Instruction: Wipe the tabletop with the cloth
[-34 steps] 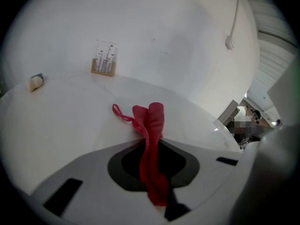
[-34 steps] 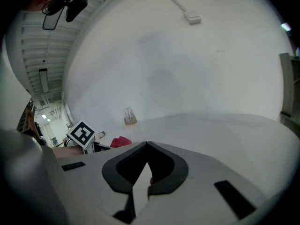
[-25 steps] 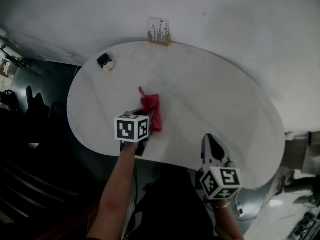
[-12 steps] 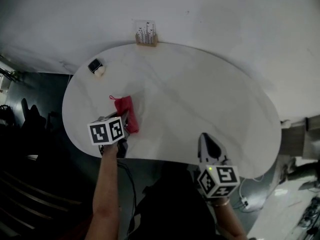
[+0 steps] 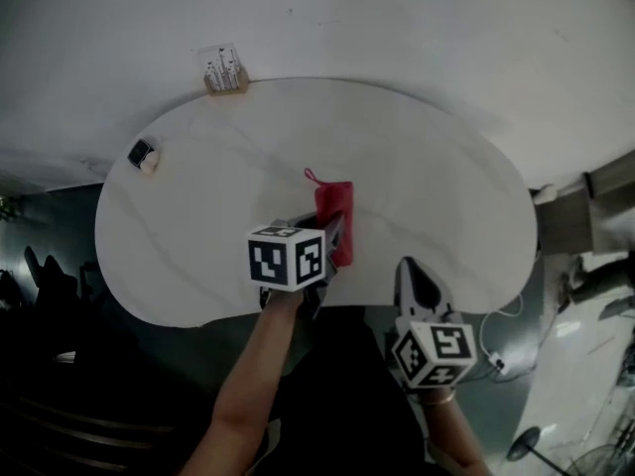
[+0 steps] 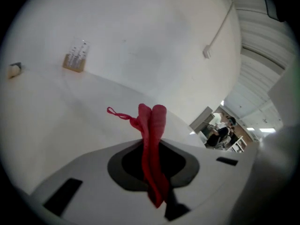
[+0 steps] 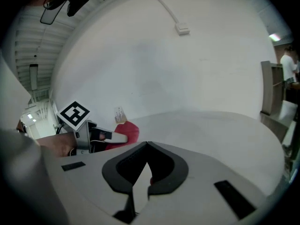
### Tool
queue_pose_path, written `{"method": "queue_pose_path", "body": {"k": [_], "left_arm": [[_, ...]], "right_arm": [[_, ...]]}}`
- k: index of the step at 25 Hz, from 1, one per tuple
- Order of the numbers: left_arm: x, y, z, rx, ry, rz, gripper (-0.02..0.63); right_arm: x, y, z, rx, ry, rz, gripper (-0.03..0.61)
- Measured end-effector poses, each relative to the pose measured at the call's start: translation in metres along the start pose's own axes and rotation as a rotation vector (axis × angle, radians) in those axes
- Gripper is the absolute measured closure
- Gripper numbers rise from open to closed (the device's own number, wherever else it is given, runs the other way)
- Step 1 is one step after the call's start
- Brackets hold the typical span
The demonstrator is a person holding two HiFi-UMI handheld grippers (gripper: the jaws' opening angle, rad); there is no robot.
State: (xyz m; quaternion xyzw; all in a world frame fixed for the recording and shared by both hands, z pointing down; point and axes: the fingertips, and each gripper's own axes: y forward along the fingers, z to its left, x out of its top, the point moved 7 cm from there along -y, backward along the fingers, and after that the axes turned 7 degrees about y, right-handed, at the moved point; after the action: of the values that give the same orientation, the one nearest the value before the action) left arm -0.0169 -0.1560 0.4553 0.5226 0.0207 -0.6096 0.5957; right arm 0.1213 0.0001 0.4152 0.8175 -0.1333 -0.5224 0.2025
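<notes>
White tabletop (image 5: pixel 427 167); left gripper (image 5: pixel 334 236) clamps red cloth (image 5: pixel 335 204).

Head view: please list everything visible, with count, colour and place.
Table: 1, white, against the wall.
Cloth: 1, red, on the table near its front edge.
Card stand: 1, wooden, table's far edge by the wall.
Small object: 1, black and white, far left edge; unidentifiable.
Left tongs: 1, pale grey, shut on the cloth.
Right tongs: 1, pale grey, shut, empty, at the front edge.
Forearm: 1, bare, behind the left tongs.
</notes>
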Motion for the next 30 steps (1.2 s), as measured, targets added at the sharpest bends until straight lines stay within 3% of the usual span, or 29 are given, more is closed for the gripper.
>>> {"method": "queue_pose_path", "body": {"k": [2,6,11,17,30], "left_arm": [[-0.001,0.030,-0.038,-0.064,0.039,0.042,0.571],[-0.014,0.080,-0.092,-0.100,0.166,0.147,0.571],[-0.036,0.096,-0.093,-0.065,0.247,0.241,0.571],[-0.041,0.060,-0.053,-0.010,0.176,0.184,0.571],[-0.073,-0.074,0.088,0.313,-0.074,0.049,0.571]], "right_arm": [[-0.002,-0.011,-0.011,-0.041,0.023,-0.016,0.577],[-0.004,-0.032,-0.032,-0.114,0.063,-0.045,0.577],[-0.001,-0.042,-0.044,-0.149,0.073,-0.059,0.577],[0.001,-0.030,-0.034,-0.074,0.041,-0.028,0.577],[-0.013,0.015,0.040,0.172,-0.079,0.091,0.577]]}}
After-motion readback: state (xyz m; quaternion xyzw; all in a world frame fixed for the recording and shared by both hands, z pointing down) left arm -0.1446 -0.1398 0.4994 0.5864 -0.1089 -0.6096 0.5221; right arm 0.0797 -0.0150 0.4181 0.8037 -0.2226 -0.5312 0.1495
